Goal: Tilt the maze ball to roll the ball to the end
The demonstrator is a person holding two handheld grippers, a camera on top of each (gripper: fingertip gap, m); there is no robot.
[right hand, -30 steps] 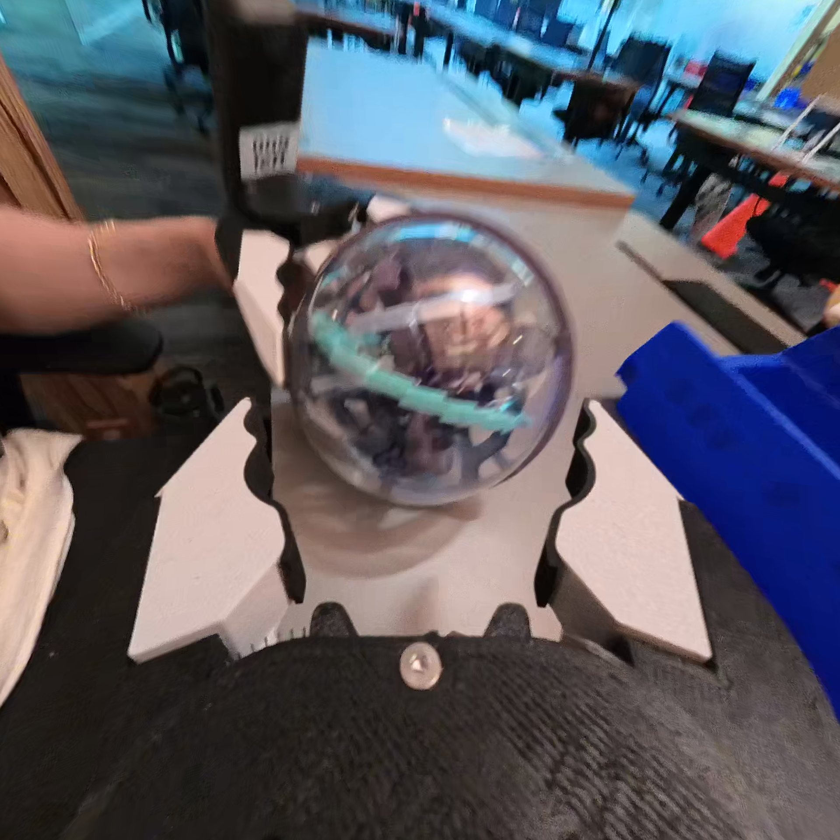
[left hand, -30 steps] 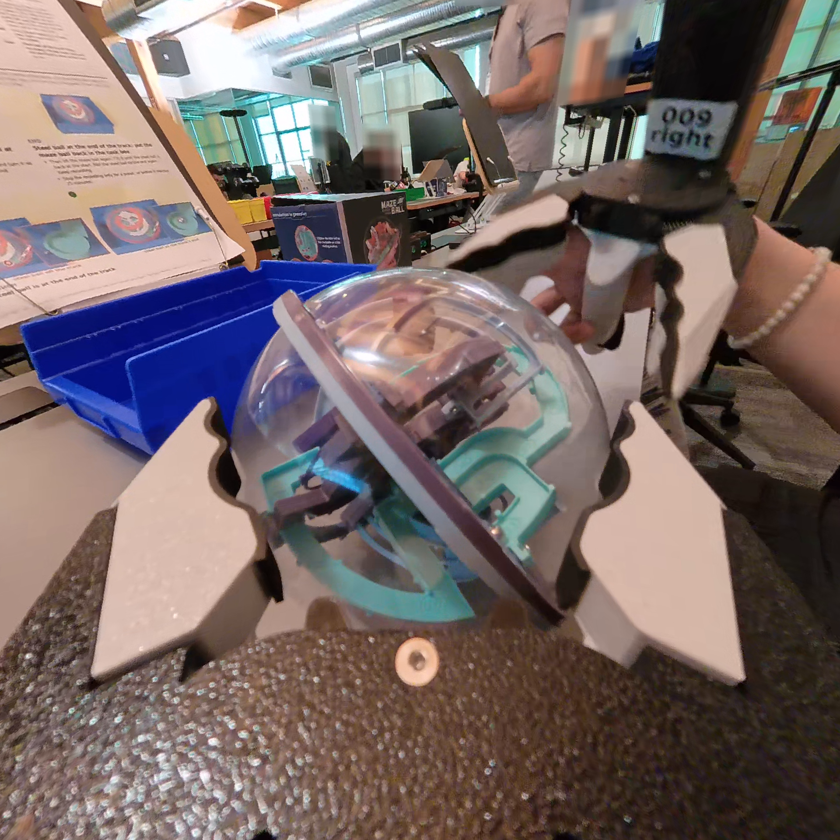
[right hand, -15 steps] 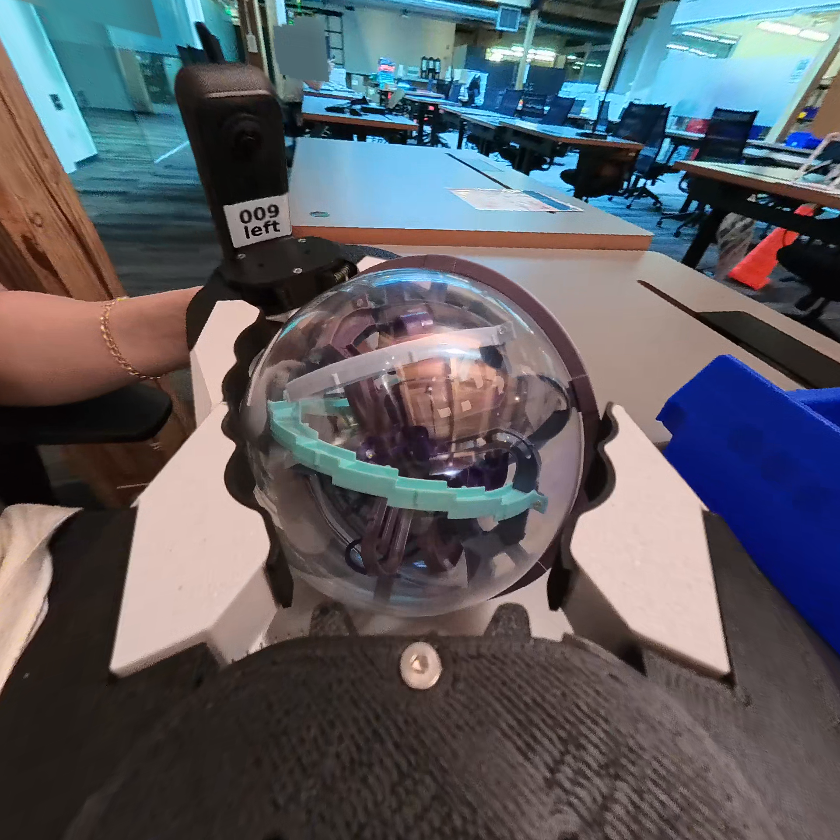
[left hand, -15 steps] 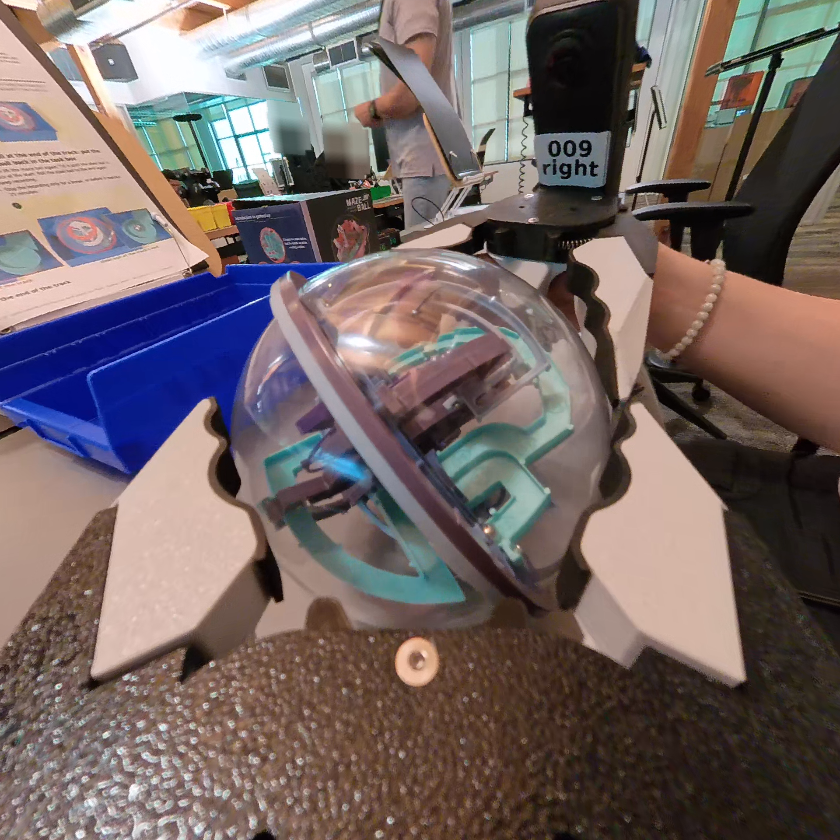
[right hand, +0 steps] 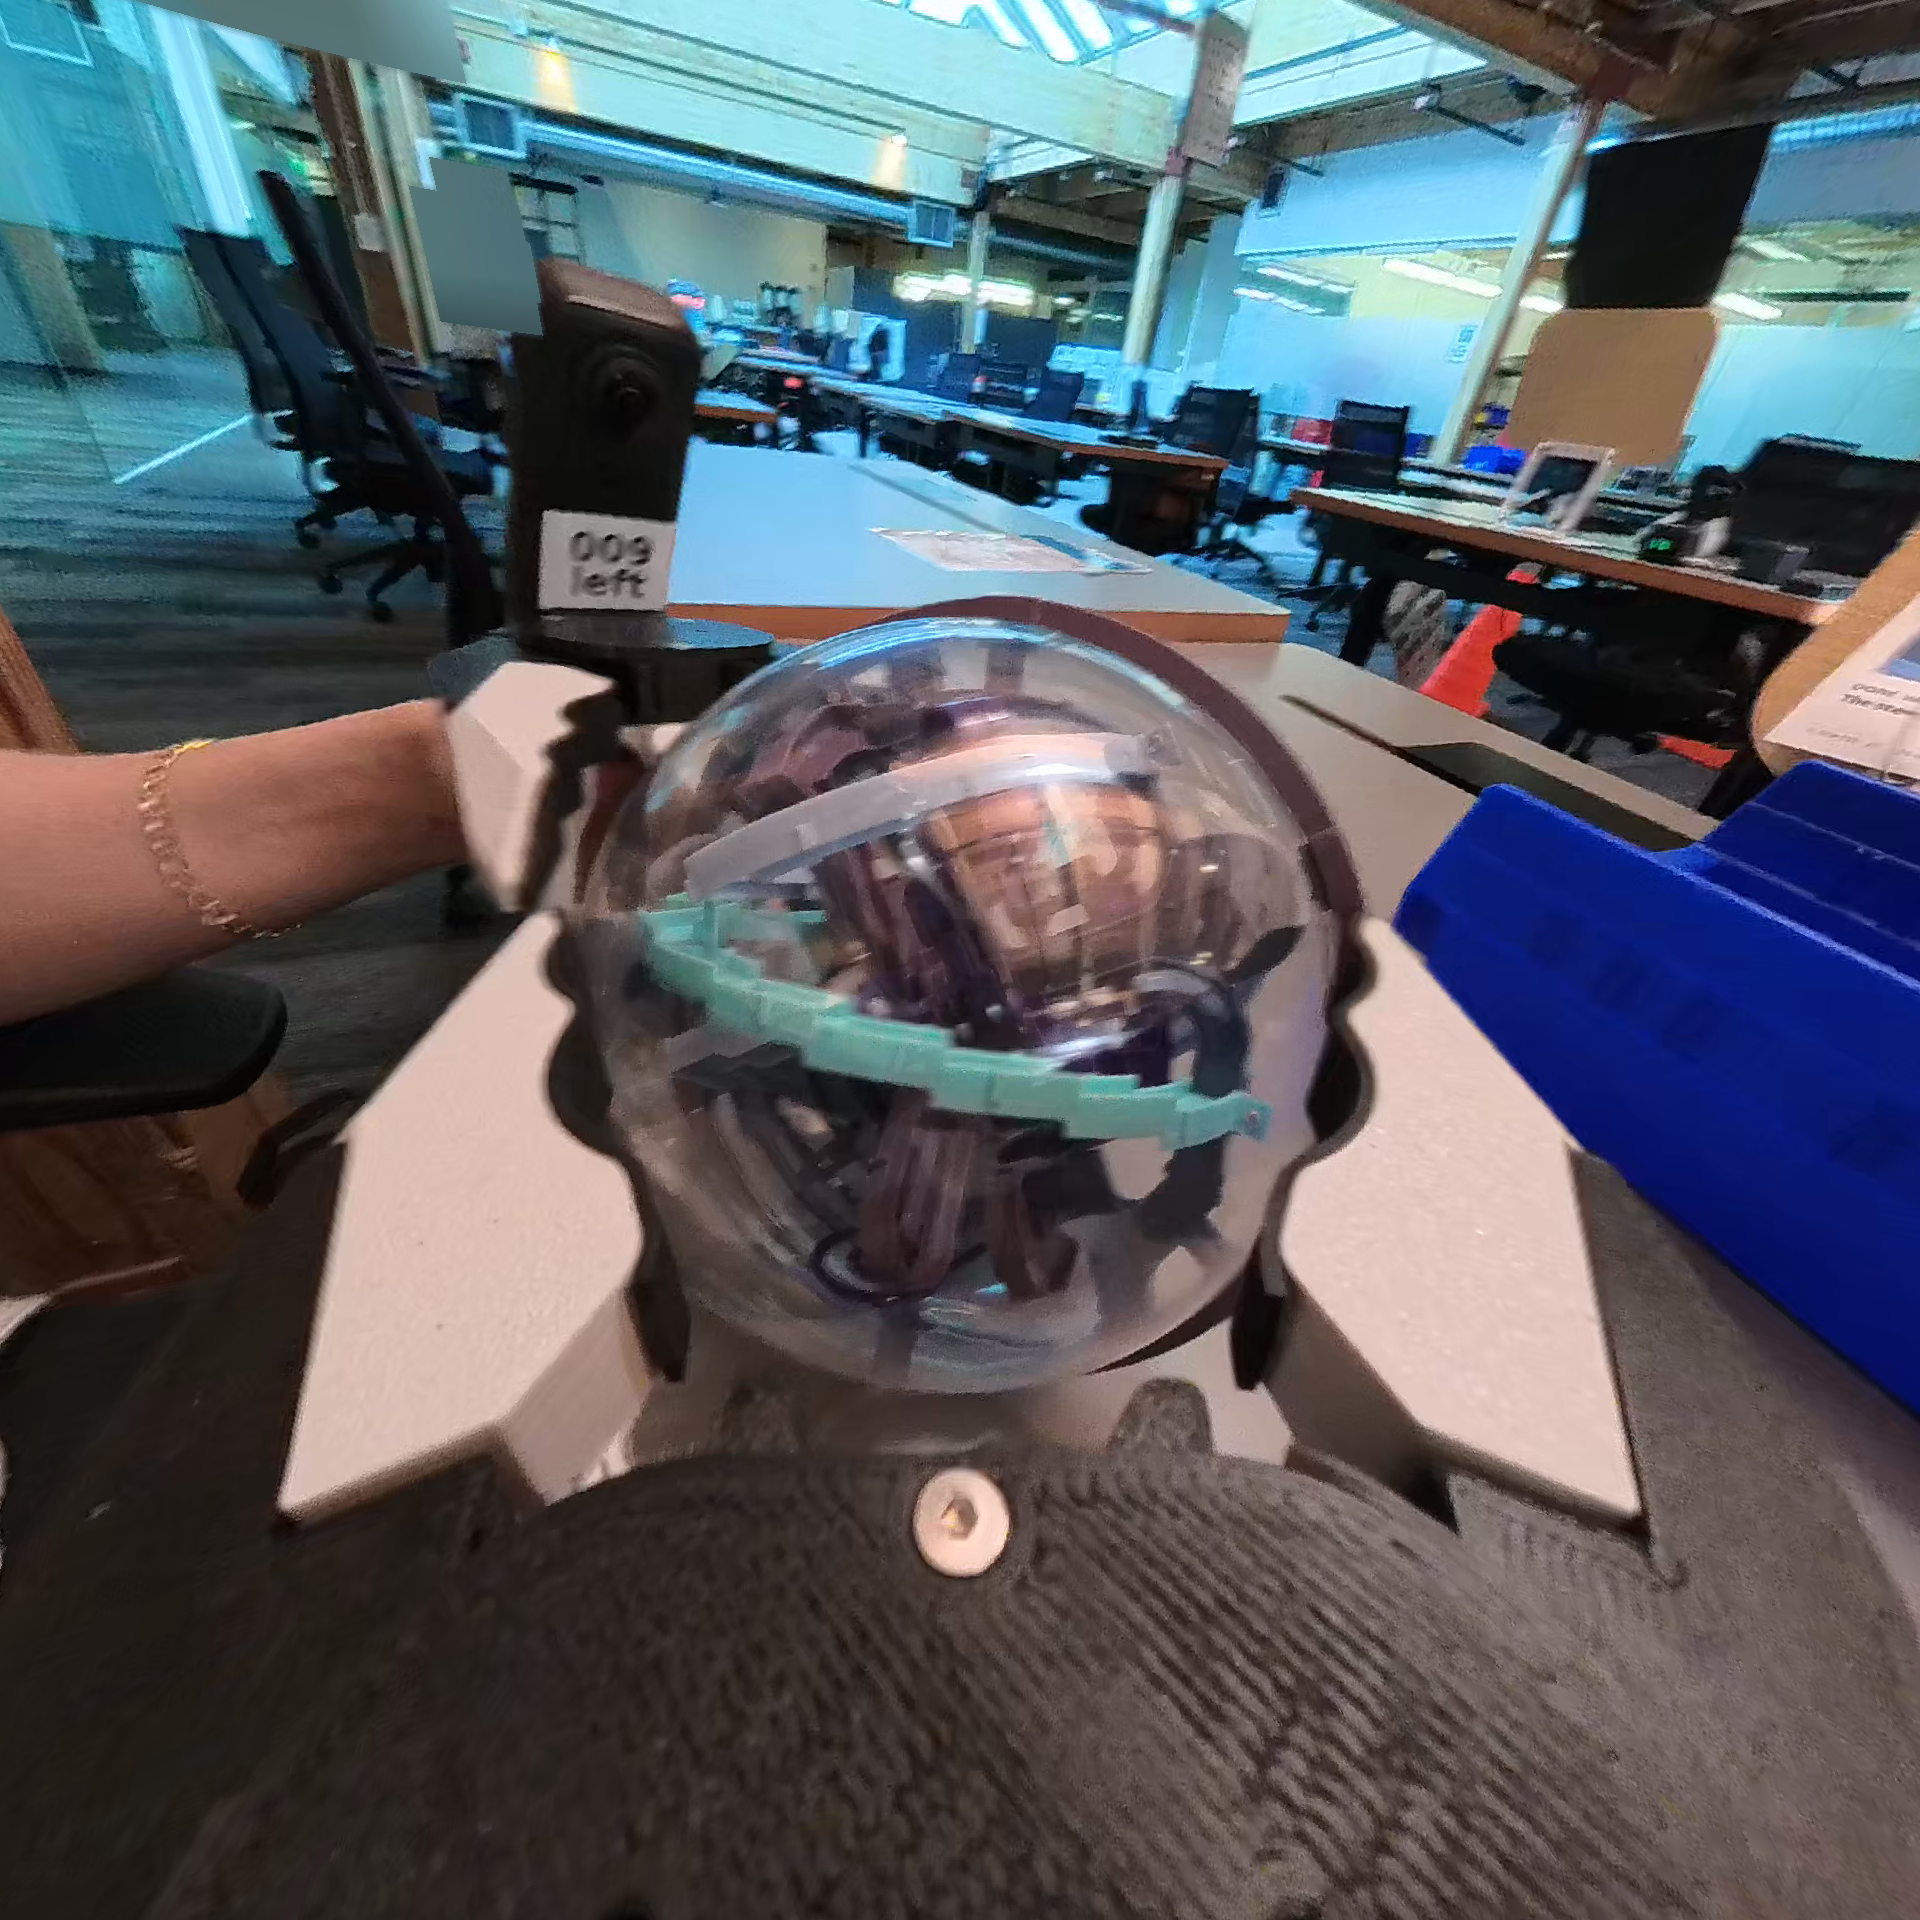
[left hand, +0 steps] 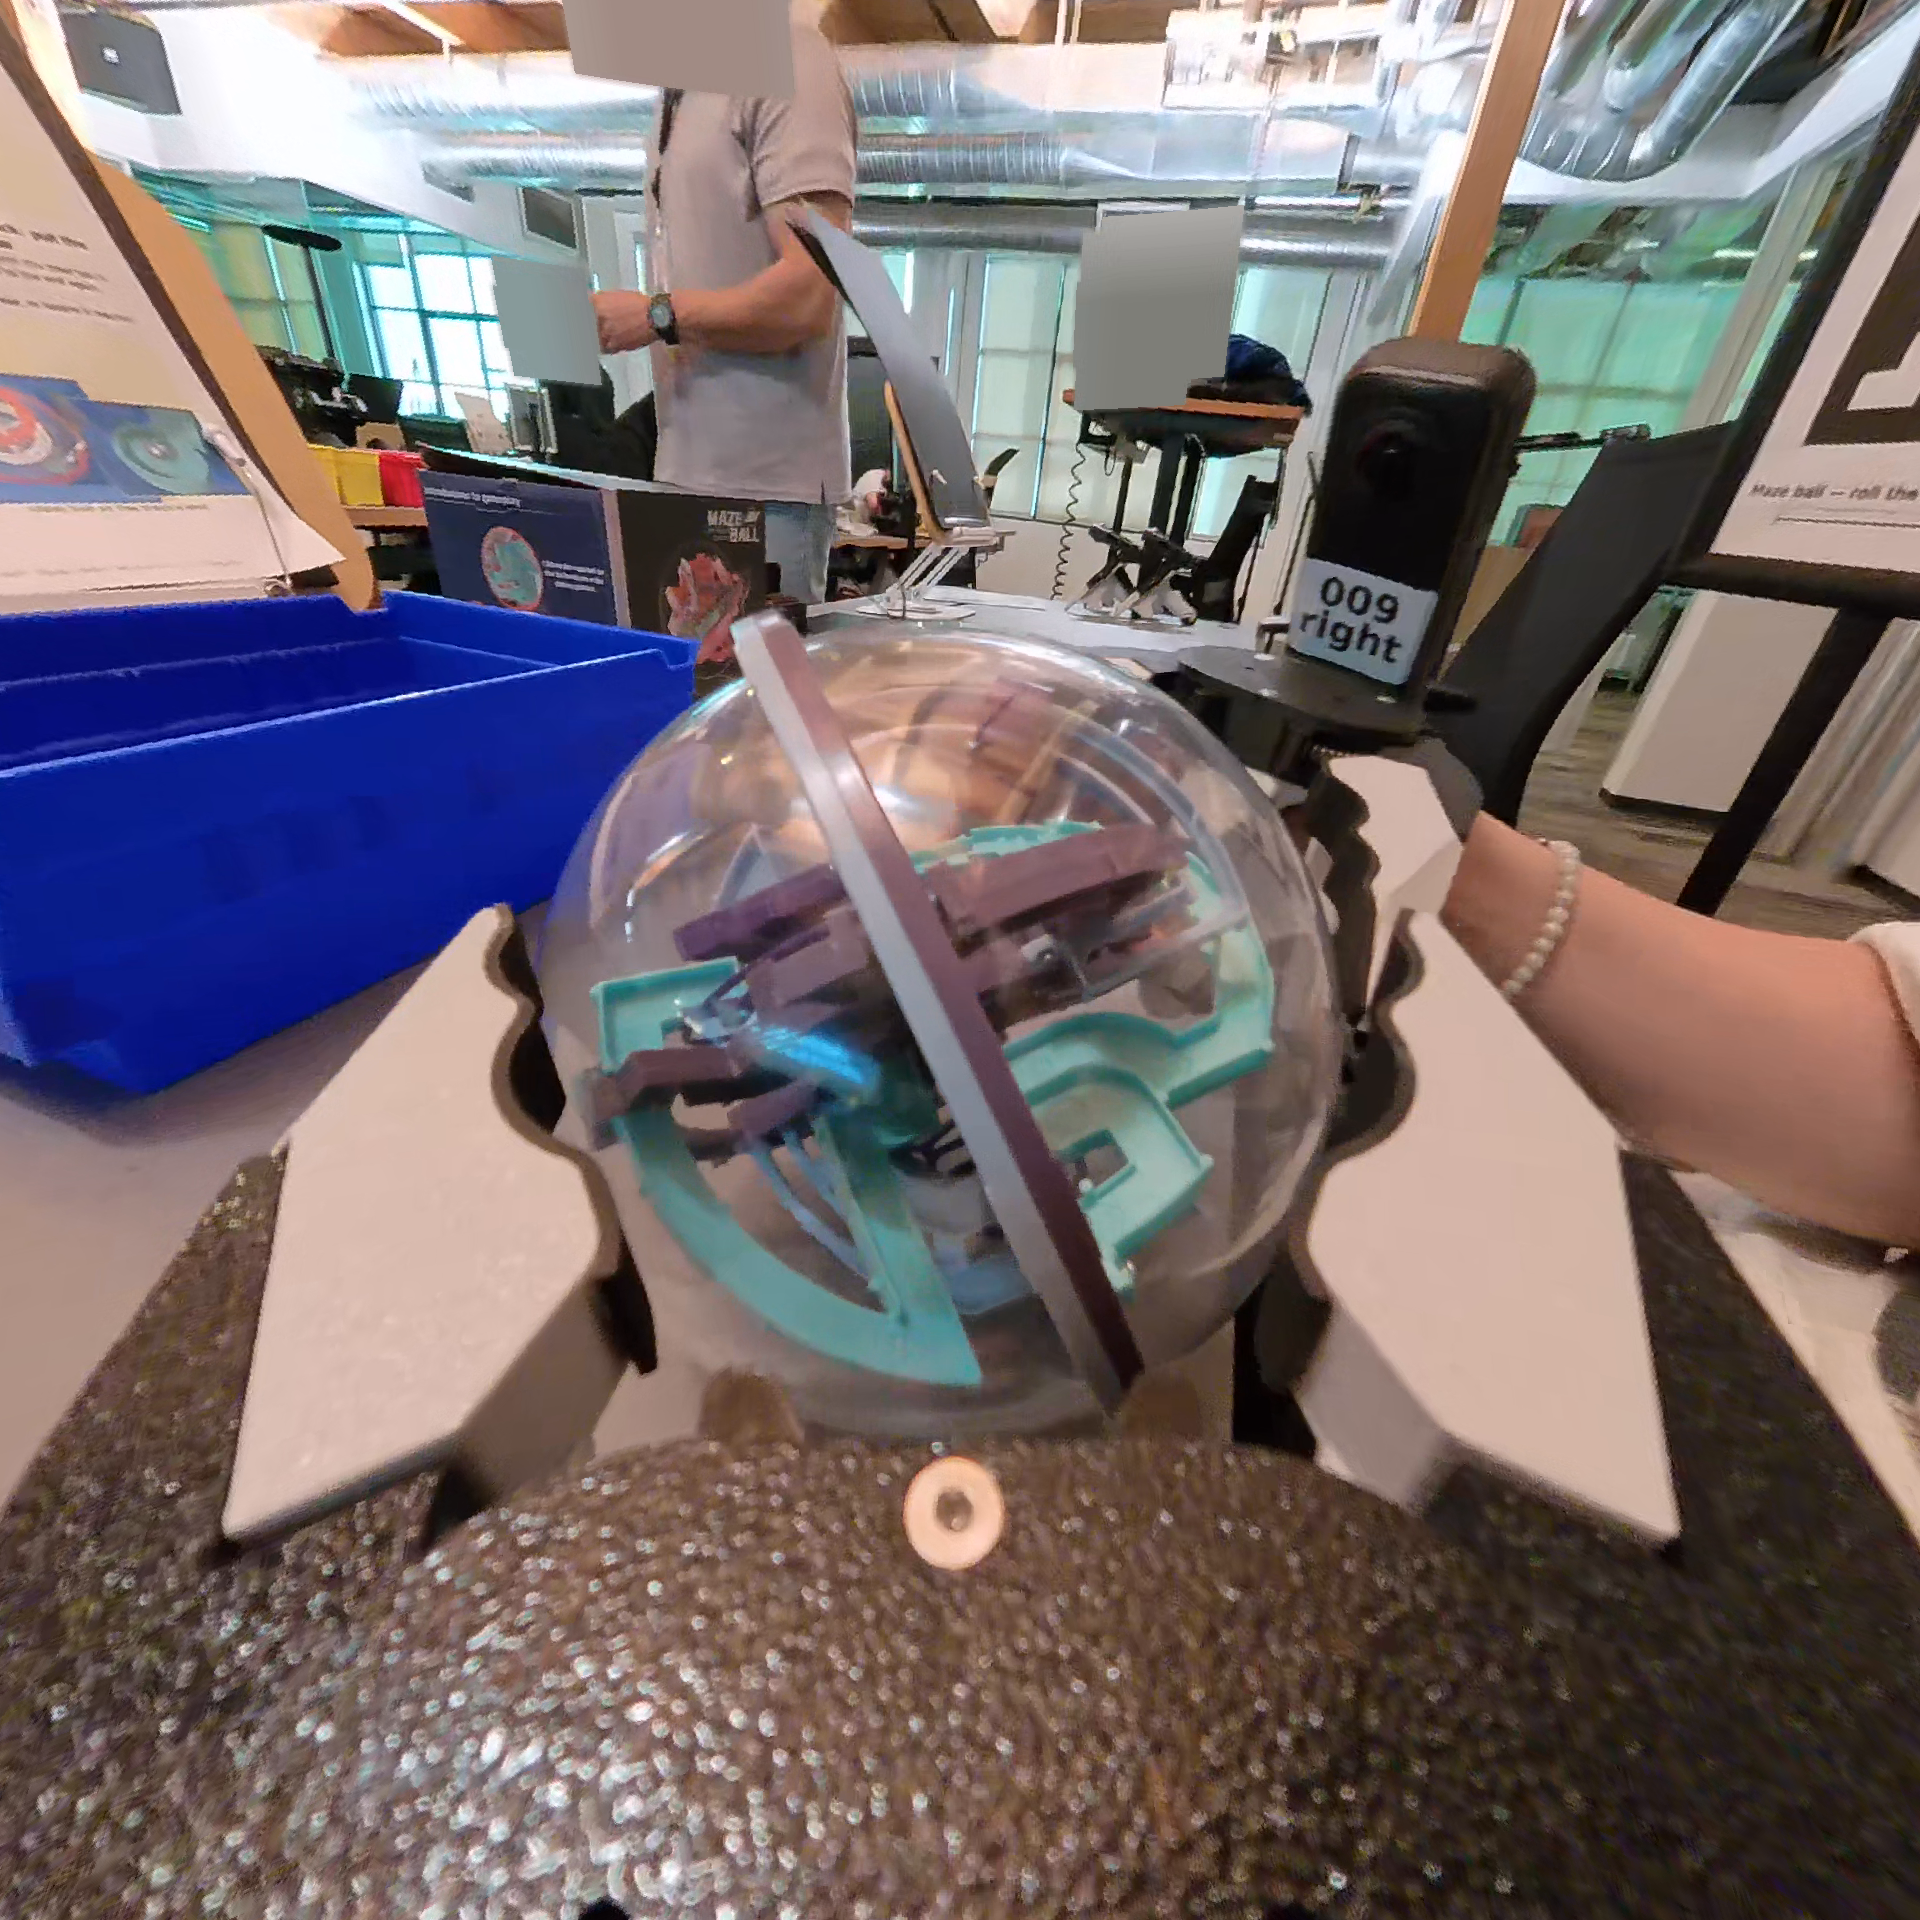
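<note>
Clear plastic, the maze ball (left hand: 935,1039) sat above the grey table (left hand: 104,1195) between both my tongs; left gripper (left hand: 940,997) and right gripper (right hand: 951,997) each seemed to clamp it.

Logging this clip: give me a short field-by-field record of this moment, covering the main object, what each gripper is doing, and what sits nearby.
Main object: clear maze ball with teal and purple tracks inside
Left gripper: fingers on either side of the maze ball, pads against its shell
Right gripper: likewise closed on the ball, from the opposite side
Nearby: blue bin beside the ball on the grey table
</note>
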